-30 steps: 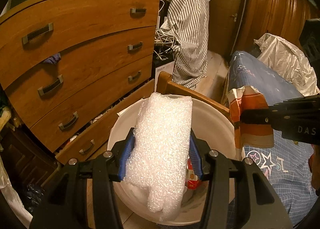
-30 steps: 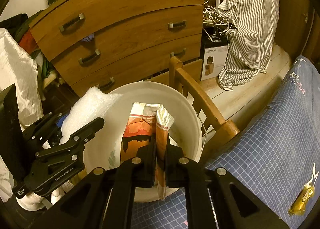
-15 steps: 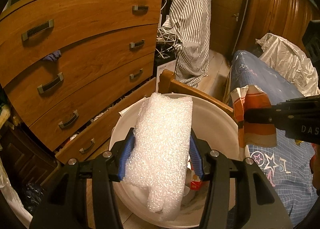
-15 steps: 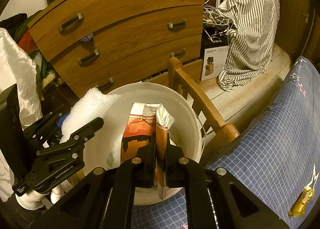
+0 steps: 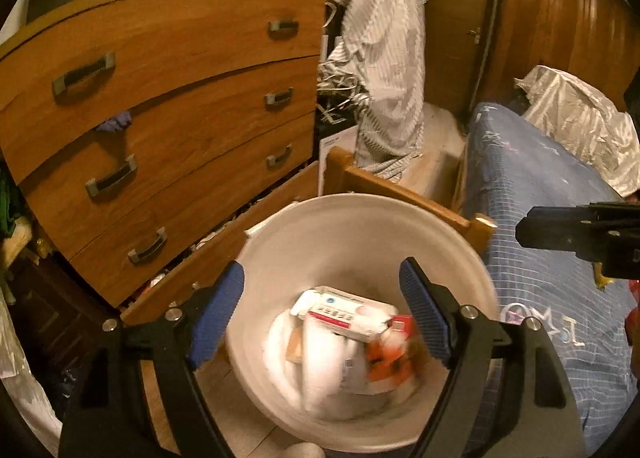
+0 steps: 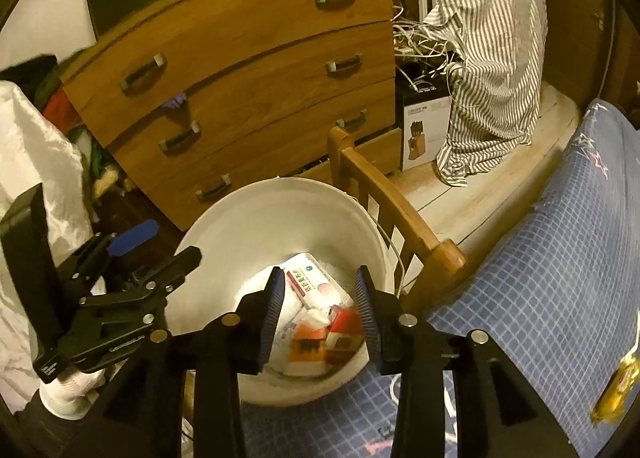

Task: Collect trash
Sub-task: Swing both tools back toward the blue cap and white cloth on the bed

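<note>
Dropped since a moment ago: bubble wrap [image 5: 320, 362] and orange bag [image 6: 320, 342], now in the bucket [image 5: 360, 225]. Both jaws opening, nothing between: left hand-held gripper [image 5: 322, 310], right hand-held gripper [image 6: 320, 304]. Left to collect: yellow wrapper [image 6: 616, 390] on bed [image 6: 540, 278], near its right edge.

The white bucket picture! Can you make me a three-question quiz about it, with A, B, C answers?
1. Where is the orange-and-white packet?
A. On the blue bedcover
B. Inside the white bucket
C. In a drawer

2. How many metal handles show on the wooden dresser in the right wrist view?
A. Two
B. Four
C. Six

3. What is between the jaws of the left gripper?
A. Nothing
B. Bubble wrap
C. A shirt

Answers:
1 B, it lies among the trash at the bucket's bottom.
2 C, two handles on each of three drawers.
3 A, the jaws are opening with only air between them, above the bucket.
</note>
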Action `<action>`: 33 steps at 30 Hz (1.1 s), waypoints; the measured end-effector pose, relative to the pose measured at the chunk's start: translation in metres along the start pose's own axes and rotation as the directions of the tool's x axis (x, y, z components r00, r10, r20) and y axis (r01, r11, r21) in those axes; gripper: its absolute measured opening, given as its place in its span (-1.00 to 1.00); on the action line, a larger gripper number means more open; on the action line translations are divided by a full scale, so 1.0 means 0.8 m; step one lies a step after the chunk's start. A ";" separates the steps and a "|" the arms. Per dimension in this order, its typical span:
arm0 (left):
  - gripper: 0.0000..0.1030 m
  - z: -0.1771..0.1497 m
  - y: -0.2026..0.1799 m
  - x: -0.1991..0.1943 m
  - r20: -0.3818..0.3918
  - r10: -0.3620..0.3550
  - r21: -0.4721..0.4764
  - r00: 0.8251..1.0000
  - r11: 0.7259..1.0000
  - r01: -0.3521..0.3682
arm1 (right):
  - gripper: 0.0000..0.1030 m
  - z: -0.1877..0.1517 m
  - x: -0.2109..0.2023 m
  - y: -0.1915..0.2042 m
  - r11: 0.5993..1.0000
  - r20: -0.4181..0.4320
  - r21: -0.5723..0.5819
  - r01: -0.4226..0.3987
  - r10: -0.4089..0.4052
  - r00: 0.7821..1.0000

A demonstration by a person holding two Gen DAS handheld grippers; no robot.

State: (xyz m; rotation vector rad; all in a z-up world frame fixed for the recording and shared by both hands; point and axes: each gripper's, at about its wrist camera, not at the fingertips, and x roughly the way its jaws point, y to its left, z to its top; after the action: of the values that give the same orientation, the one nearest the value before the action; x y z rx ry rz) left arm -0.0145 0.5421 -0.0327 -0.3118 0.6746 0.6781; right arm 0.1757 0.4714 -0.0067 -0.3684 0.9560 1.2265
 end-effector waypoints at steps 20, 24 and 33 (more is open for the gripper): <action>0.49 -0.168 -0.405 -0.019 -0.257 -0.433 0.310 0.864 0.810 0.498 | -0.26 -0.464 -0.364 -0.341 0.859 0.145 0.406 0.313 -0.398 0.906; 0.49 -0.182 -0.450 -0.016 -0.292 -0.442 0.331 0.848 0.785 0.523 | -0.27 -0.524 -0.416 -0.448 0.774 0.109 0.518 0.363 -0.481 0.870; 0.49 -0.186 -0.500 0.002 -0.332 -0.426 0.301 0.842 0.798 0.522 | -0.49 -0.502 -0.364 -0.616 0.824 -0.059 0.494 0.277 -0.286 0.956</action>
State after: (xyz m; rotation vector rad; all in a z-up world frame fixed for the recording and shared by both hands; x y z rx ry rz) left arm 0.1830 0.1745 -0.1243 -0.1930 0.9086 0.0068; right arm 0.4485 -0.1601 -0.1305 -0.0792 1.1191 0.6746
